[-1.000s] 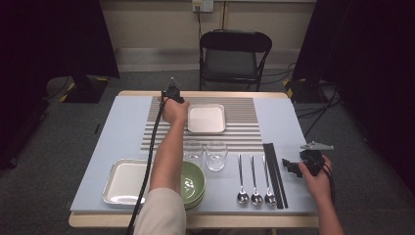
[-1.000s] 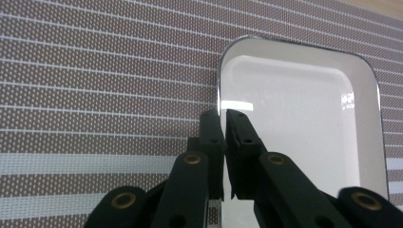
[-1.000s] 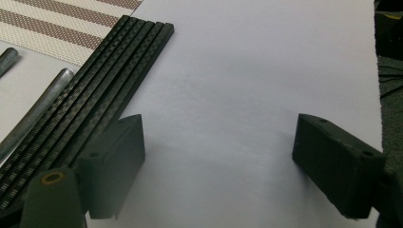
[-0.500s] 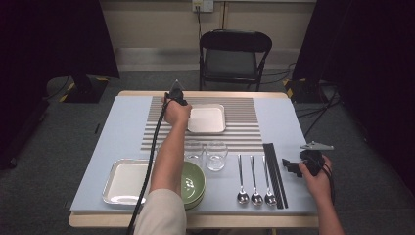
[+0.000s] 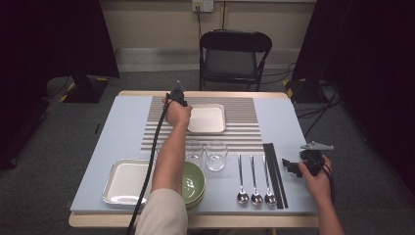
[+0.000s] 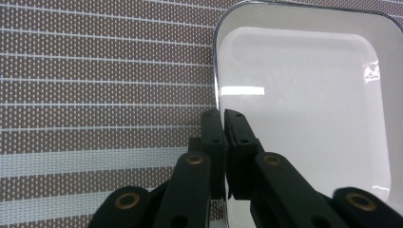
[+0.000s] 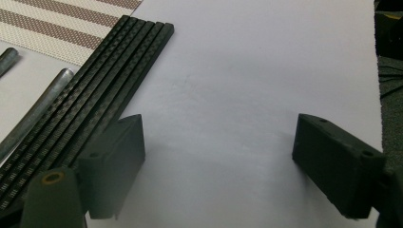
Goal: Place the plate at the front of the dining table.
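A white square plate (image 5: 208,120) lies on the striped placemat (image 5: 244,132) at the far middle of the table. My left gripper (image 6: 222,114) is shut on the plate's (image 6: 304,85) left rim; its jaws have just been closing with that rim between them. In the high view the left gripper (image 5: 182,108) points down under the hand at the plate's left edge. My right gripper (image 5: 288,166) rests low at the table's right side, beside the black chopsticks (image 5: 274,171). Its jaws (image 7: 218,142) stand wide open over bare blue cloth with nothing between them.
Three spoons (image 5: 254,181) lie left of the chopsticks (image 7: 109,76). Two glasses (image 5: 216,155) stand at the placemat's near edge. Stacked green bowls (image 5: 195,181) and a metal tray (image 5: 125,181) sit near the front left. A folding chair (image 5: 235,54) stands beyond the table.
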A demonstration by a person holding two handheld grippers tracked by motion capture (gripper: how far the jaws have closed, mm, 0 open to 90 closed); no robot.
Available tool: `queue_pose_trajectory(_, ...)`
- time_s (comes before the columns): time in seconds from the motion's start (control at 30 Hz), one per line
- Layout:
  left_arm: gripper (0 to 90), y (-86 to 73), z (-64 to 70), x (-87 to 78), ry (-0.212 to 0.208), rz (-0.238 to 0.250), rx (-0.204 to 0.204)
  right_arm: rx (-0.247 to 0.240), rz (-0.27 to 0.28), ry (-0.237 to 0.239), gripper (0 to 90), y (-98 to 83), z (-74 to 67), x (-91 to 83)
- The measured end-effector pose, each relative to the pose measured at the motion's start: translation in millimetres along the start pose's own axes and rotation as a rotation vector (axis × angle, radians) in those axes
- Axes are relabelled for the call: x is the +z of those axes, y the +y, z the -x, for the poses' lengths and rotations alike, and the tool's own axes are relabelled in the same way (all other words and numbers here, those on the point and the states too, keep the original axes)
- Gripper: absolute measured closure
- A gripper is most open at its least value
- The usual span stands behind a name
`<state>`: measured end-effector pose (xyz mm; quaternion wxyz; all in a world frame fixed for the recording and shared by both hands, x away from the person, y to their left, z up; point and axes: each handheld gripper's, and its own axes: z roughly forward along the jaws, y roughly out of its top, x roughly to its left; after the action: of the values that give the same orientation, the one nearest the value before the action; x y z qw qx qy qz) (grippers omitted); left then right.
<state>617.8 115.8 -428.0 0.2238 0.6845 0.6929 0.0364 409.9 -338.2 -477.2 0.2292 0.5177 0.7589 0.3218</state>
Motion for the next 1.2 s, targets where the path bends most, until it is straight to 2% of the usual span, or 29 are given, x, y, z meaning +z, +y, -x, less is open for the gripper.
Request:
queue_pose_trajectory(0.03,88.0,0.0,0.0,0.0,0.000,0.000,0.000,0.000,0.000,0.000,17.0,0.0,0.0,0.0)
queue_pose_trajectory(0.07,88.0,-0.2,1.3,0.8,-0.004,0.011,-0.021,0.001,0.000,-0.001,17.0,0.0,-0.1,0.0)
queue_pose_trajectory(0.17,88.1,0.0,1.3,1.0,-0.004,0.012,-0.025,0.000,0.001,0.001,17.0,0.0,-0.1,0.1)
queue_pose_trajectory(0.2,88.1,0.5,-0.1,0.1,0.000,0.009,-0.012,0.000,0.001,0.001,17.0,0.0,-0.1,0.1)
queue_pose_trajectory(0.5,88.3,1.3,-1.3,-0.3,-0.003,0.004,-0.004,0.002,-0.001,0.001,16.9,0.0,-0.1,-0.1)
queue_pose_trajectory(0.73,88.9,2.0,-1.7,-1.4,-0.004,0.017,-0.009,0.002,-0.001,0.004,17.0,0.0,0.0,0.0)
queue_pose_trajectory(0.8,90.0,2.8,-2.0,-2.7,-0.007,0.027,-0.022,0.002,-0.001,0.001,17.0,0.0,-0.1,-0.1)
queue_pose_trajectory(0.97,90.0,1.8,-4.0,-2.4,-0.002,0.011,-0.010,0.001,0.000,0.000,16.9,0.0,0.0,0.0)
queue_pose_trajectory(1.07,90.0,1.3,-1.5,-2.4,-0.004,0.023,-0.021,0.000,0.000,0.000,17.0,0.0,0.0,0.0)
queue_pose_trajectory(1.2,89.2,1.4,-0.9,-4.4,-0.004,0.038,-0.015,0.002,-0.001,0.001,17.0,0.0,0.0,0.0)
